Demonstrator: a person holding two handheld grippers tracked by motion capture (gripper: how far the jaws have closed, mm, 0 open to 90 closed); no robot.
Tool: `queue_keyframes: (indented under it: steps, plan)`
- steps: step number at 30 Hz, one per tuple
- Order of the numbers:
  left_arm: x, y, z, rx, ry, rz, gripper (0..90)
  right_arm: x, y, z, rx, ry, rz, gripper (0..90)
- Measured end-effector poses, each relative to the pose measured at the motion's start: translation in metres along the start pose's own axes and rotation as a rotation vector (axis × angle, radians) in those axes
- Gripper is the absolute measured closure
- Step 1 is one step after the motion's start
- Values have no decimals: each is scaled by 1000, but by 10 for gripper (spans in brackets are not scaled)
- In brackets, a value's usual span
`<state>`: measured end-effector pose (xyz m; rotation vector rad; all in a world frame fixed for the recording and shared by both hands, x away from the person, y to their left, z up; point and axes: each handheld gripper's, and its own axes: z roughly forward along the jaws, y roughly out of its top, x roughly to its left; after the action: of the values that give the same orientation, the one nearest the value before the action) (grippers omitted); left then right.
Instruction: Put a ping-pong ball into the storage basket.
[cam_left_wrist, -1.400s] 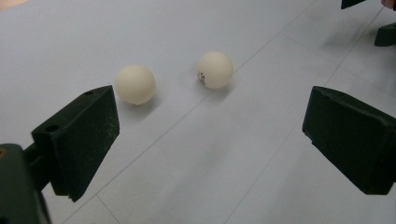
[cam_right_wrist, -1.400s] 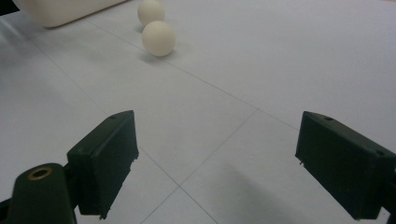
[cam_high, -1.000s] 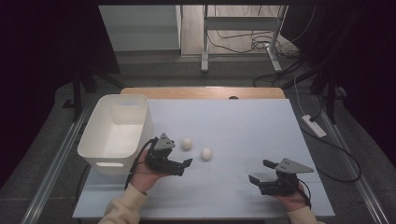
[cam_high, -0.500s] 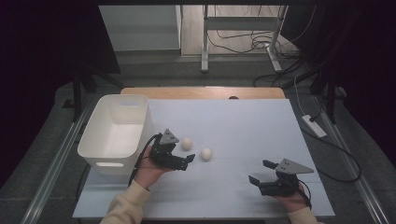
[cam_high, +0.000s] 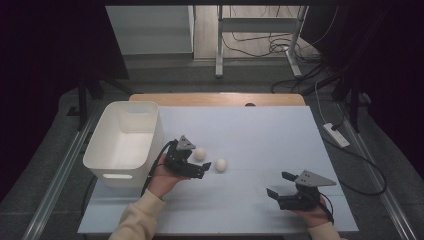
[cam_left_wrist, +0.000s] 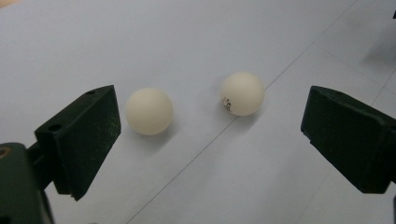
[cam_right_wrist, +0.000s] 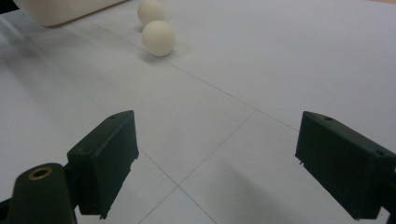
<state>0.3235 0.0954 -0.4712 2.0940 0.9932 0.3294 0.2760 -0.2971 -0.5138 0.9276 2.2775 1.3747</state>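
Left gripper (cam_high: 199, 170) is hovering low over the tabletop (cam_high: 260, 145), just right of the white bin (cam_high: 125, 145). My fingers (cam_left_wrist: 79, 140) are standing wide apart, gripping nothing.

Two white balls are sitting on the tabletop ahead of it, close together but not touching. In the left gripper view both are lying in the gap between my fingers: the near-left ball (cam_left_wrist: 149, 111) is just beside the left finger (can't tell if it's touching), and the right ball (cam_left_wrist: 242, 93), the one with small dark print on it, is sitting well clear of the right finger.

In the high view the left ball (cam_high: 200, 153) is sitting right at the gripper's tip, with the other ball (cam_high: 221, 164) a little right and nearer.

Right gripper (cam_high: 281, 186) is resting at the near right of the tabletop, well apart from the balls. Its fingers (cam_right_wrist: 105, 158) are also spread wide, empty. Its camera is looking across at both balls, with the bin's corner (cam_right_wrist: 60, 9) behind them at far left.
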Motion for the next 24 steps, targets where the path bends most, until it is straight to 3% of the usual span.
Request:
queue_keyframes:
  steps: [17, 24]
  plan:
    - [14, 8, 22, 34, 21, -17, 59, 0, -1, 0, 7, -5, -3, 126]
    - [20, 9, 32, 50, 11, -31, 59, 0, -1, 0, 11, -6, -1, 126]
